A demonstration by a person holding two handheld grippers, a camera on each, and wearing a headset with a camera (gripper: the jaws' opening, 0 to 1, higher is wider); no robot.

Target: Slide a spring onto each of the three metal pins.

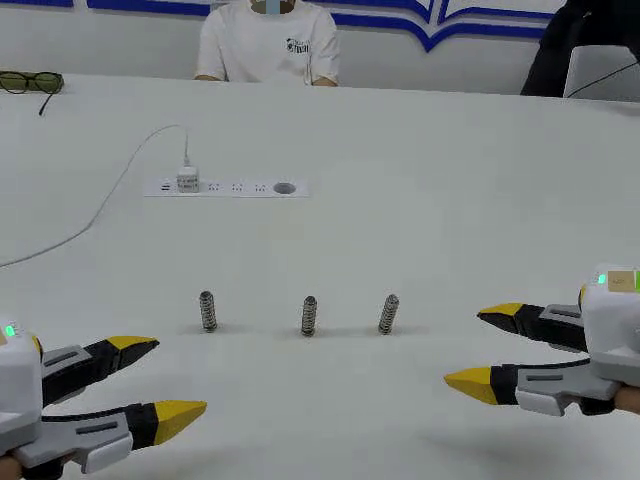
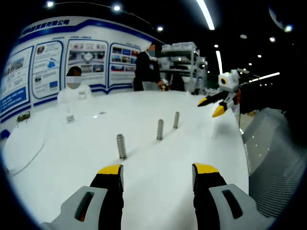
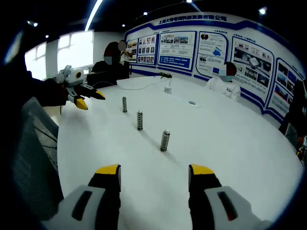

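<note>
Three metal pins stand in a row on the white table, each with a spring wound around it: the left one (image 1: 208,311), the middle one (image 1: 309,316) and the right one (image 1: 389,314), which leans a little. My left gripper (image 1: 148,378) sits low at the left, open and holding nothing. My right gripper (image 1: 488,348) hovers at the right, also open and holding nothing. The left gripper view has the row receding from the nearest spring (image 2: 121,146), with the right gripper (image 2: 211,106) beyond. From the right gripper view the nearest spring (image 3: 165,141) stands ahead of the open jaws.
A white power strip (image 1: 228,187) with a plugged charger (image 1: 187,181) and cable lies behind the pins. Dark glasses (image 1: 30,82) rest at the far left. A person in a white shirt (image 1: 267,42) sits across the table; another in dark clothes (image 1: 585,45) is at far right.
</note>
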